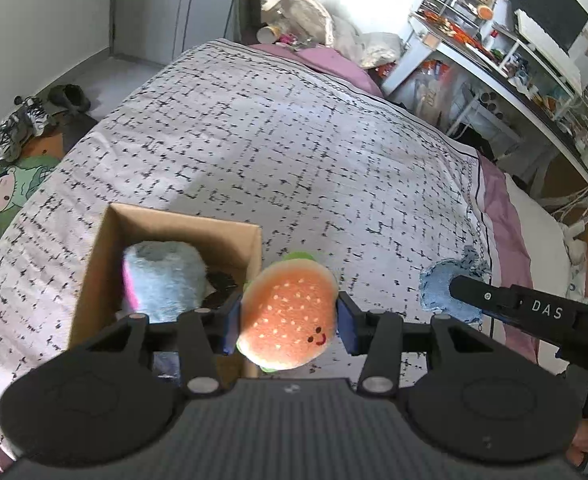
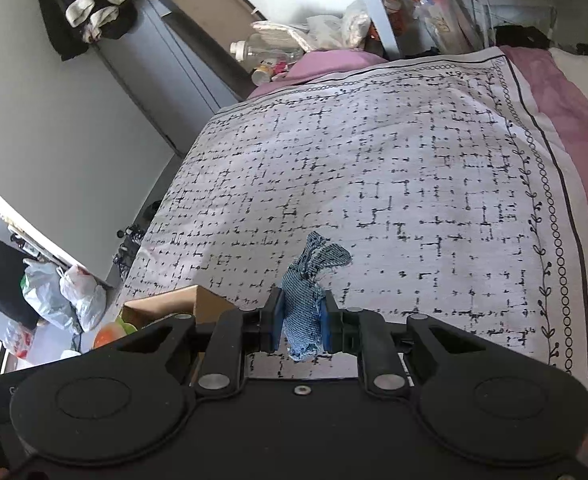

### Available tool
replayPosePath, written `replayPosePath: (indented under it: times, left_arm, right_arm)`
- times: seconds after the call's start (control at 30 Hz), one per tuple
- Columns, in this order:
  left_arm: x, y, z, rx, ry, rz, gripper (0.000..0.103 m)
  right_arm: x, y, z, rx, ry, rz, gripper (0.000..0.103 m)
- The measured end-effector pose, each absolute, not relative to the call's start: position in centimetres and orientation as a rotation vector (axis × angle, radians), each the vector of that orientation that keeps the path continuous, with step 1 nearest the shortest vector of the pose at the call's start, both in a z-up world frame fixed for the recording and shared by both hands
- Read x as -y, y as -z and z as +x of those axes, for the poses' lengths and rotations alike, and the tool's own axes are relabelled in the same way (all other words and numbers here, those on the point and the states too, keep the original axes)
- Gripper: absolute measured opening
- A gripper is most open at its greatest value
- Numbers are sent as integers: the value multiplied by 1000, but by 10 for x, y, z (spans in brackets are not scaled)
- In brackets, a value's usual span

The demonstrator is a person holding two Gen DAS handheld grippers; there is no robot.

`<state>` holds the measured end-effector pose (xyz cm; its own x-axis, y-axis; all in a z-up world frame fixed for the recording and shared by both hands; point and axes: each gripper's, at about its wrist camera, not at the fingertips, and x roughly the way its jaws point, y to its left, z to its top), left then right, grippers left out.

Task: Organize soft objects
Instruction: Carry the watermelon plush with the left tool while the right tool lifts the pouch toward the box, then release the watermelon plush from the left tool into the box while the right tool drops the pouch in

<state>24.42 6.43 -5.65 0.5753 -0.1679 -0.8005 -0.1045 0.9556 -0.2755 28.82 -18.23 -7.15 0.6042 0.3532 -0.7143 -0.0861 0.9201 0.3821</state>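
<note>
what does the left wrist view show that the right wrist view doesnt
Only the left wrist view shows the fluffy light-blue plush toy inside the open brown cardboard box, and the smiling face on the orange hamburger plush clamped in the left gripper.

Only the right wrist view shows the right gripper pinching the frayed blue denim scrap between its blue pads.

Both show the box, burger, denim and the white black-patterned bedspread.

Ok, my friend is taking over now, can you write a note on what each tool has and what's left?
Left tool: shut on the burger plush, beside the cardboard box.
Right tool: shut on the denim scrap, above the bedspread.
Done: a fluffy blue plush is already in the box.
Left: the burger and the denim are not yet put away.
</note>
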Motion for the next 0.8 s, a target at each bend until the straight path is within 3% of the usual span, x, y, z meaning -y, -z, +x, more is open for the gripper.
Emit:
replayPosePath:
  times: [0.57, 0.73, 0.8]
  left_arm:
    - [-110, 87, 222, -1059, 28, -404, 50]
    - [-118, 95, 217, -1097, 47, -465, 65]
    - [-121, 93, 213, -1086, 47, -455, 65]
  right_arm:
    - [111, 62, 275, -902, -323, 240, 19]
    - [91, 60, 271, -914, -363, 230, 19]
    - [83, 60, 270, -918, -375, 223, 19]
